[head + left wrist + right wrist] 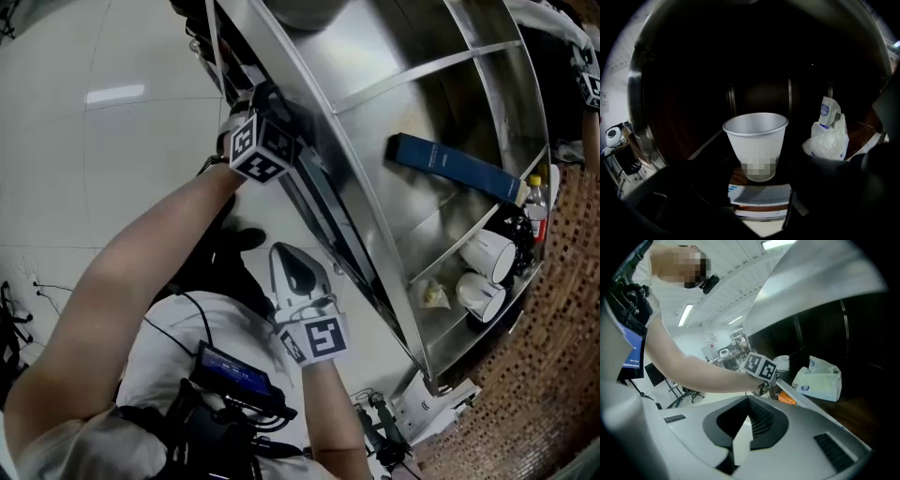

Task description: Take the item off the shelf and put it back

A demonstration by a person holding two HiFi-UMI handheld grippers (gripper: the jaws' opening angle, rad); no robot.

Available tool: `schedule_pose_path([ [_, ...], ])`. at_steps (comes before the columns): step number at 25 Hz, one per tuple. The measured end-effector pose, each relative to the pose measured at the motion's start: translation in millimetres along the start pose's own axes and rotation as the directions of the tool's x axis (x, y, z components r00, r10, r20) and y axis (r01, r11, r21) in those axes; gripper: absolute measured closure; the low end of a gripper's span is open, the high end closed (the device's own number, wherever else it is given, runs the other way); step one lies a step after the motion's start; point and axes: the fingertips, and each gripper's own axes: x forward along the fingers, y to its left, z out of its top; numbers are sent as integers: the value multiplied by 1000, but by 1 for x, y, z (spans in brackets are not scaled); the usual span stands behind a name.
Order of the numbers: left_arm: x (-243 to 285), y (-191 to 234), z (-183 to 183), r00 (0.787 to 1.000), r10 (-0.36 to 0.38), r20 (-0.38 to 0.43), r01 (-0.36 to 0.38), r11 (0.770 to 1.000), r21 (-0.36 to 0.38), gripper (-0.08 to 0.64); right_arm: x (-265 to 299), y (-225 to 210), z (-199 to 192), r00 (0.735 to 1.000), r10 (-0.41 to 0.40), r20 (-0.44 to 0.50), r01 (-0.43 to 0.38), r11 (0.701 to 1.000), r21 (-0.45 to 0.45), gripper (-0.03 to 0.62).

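Reaching into the dark bay of the metal shelf, the left gripper has its jaws spread wide, one on each side of a white paper cup, and neither pad appears to press on the cup wall. The cup stands upright on the shelf board, mouth up, just behind a flat stack of printed booklets. It is well apart from a soft white tissue pack on its right. The spread suits the cup's wide rim: it gives room to slide around the thin wall without knocking it over, and a level approach to the mid-body would probably keep the cup from tilting. Whether the jaws are about to close or have just let go cannot be told from this moment, but the cup is on the shelf and not in any grip. The right gripper hangs outside the shelf frame, close to the person's body. Its jaws are together on nothing, probably kept back so the left arm has the opening to itself. In the head view, a lower tier holds a blue book lying flat, away from the work.
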Motion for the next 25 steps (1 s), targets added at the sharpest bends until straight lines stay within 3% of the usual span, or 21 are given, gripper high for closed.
schedule_pose_path([
  [4,-6,3,10,999,-1,34,3,999,-42,180,-5,-4,-1,1000,-10,0,10,1000,7,584],
  [19,-39,0,6,999,-13,34,15,998,-68,176,-16,2,5,999,-15,35,15,1000,-14,584],
  [25,-60,-6,0,1000,-16,21,17,999,-37,338,-27,5,6,997,-35,61,36,999,-4,584],
])
